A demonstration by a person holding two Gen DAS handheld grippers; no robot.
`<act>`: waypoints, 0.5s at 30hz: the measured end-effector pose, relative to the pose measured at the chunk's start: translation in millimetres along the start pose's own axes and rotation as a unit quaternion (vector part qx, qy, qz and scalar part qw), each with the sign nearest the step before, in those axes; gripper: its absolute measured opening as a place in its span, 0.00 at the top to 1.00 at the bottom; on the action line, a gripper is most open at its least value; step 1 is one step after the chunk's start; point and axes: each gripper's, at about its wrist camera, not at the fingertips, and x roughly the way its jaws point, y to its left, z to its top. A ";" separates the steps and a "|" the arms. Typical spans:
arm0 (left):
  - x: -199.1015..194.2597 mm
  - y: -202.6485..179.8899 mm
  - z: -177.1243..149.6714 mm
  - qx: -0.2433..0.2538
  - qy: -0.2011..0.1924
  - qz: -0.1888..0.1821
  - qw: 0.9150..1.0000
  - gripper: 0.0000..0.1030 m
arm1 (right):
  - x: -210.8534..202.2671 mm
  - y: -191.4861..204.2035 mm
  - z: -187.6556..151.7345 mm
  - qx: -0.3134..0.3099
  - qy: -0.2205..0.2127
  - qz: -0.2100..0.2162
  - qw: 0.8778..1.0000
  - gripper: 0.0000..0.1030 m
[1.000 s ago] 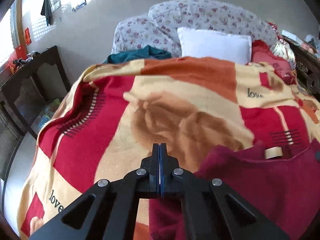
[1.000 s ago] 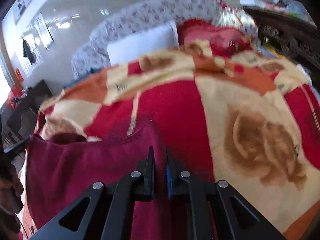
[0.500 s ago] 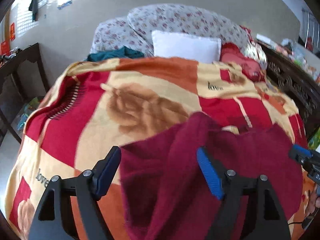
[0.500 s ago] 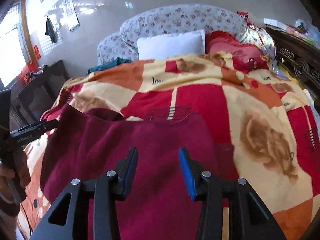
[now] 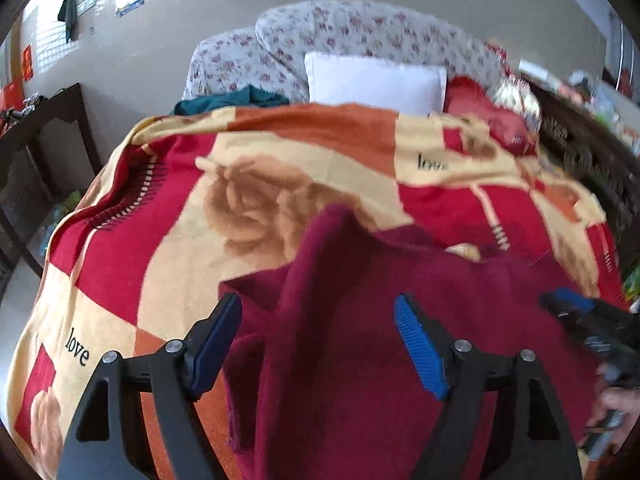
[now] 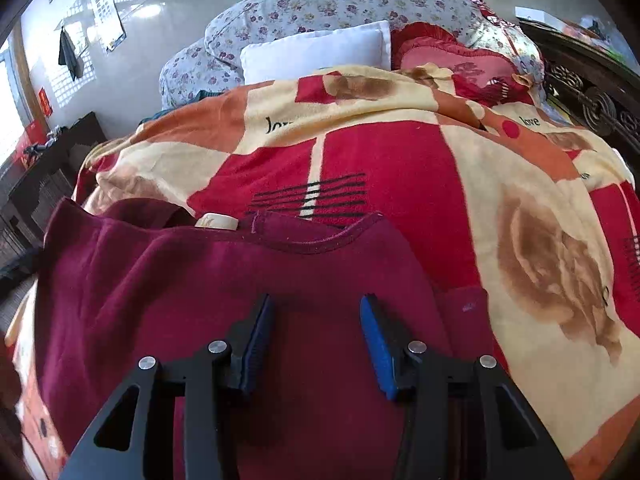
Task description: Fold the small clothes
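A maroon top point(image 5: 340, 264) lies on the patterned blanket, its left side folded over into a raised ridge. In the right wrist view the same maroon top point(image 6: 180, 280) shows its collar and a pale label point(image 6: 216, 222) at the far edge. My left gripper point(image 5: 316, 304) hangs wide open over the fold, its pads clear of the cloth. My right gripper point(image 6: 317, 300) hovers over the top's right part with its jaws opening; the cloth lies below them and is not pinched. In the left wrist view the right gripper point(image 5: 568, 304) shows at the right edge.
The red, cream and orange blanket point(image 6: 400, 160) covers the whole bed. A white pillow point(image 5: 376, 80), floral bedding point(image 5: 360, 28), a teal cloth point(image 5: 236, 102) and a red cushion point(image 6: 452, 64) sit at the head. Dark wooden furniture point(image 5: 48, 128) stands left, a carved dark frame point(image 6: 592, 108) right.
Both grippers went from shut to open and let go of the maroon top, which now lies on the blanket. Both have drawn back, so more of the top shows.
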 end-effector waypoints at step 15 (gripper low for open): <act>45.9 37.3 1.2 -0.064 0.029 0.040 0.997 0.08 | -24.1 -13.2 -19.8 -0.004 -0.011 -0.030 0.999 0.36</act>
